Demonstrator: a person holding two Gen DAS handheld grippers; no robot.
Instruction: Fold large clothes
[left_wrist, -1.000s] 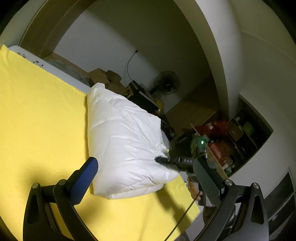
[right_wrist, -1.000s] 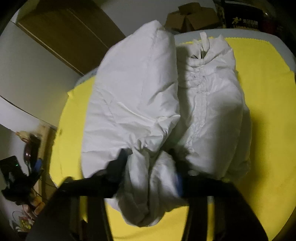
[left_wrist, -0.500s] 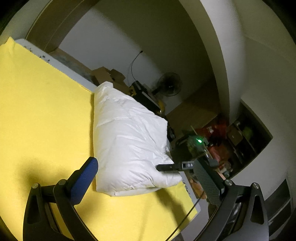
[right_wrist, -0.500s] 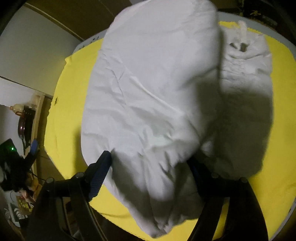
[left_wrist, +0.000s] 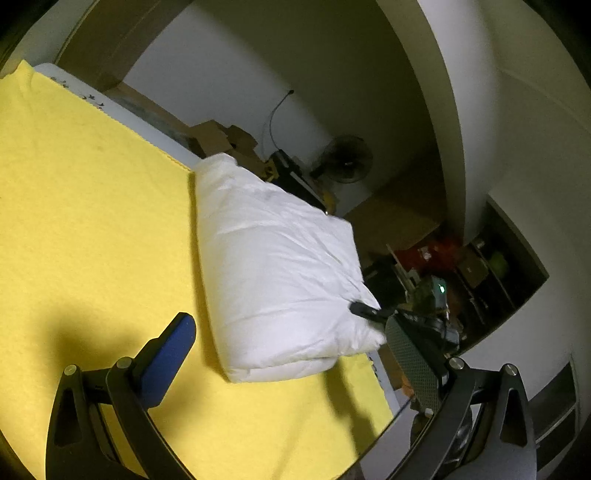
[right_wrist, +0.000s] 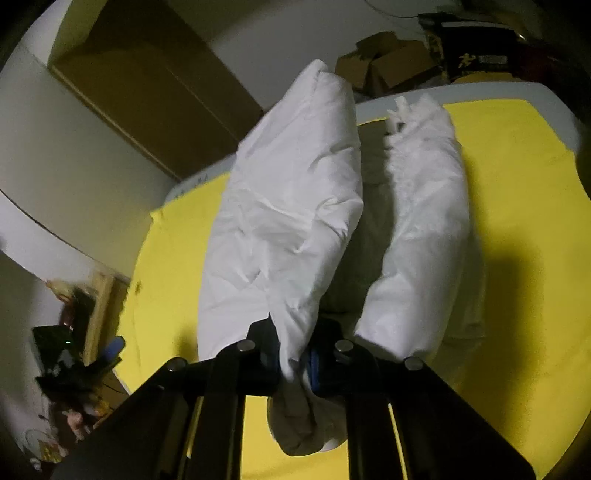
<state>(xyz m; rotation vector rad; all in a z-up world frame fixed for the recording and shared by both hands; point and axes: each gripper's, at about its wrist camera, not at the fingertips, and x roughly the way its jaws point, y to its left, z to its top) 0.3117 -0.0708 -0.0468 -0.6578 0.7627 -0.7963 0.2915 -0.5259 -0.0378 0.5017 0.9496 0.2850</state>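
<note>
My right gripper (right_wrist: 295, 350) pinches the white padded garment (right_wrist: 288, 221) above the yellow cloth (right_wrist: 517, 221); my left gripper (left_wrist: 291, 354) hangs open beside it. Slippery fabric could slide free, and the fold would collapse.

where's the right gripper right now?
Right gripper sits at the near edge of the white padded garment, jaws shut on a fold of it, above the yellow cloth; the left-wrist view shows it at the garment's right corner.

Left gripper (left_wrist: 291, 347): black skeletal frame with triangular cut-outs and round silver screws; one finger padded blue, the other faced with dark dimpled grip texture. Right gripper (right_wrist: 295, 354): matching black linkage arms, silver screw heads at the pivots, blue pad lining. A green indicator light shows on its body
</note>
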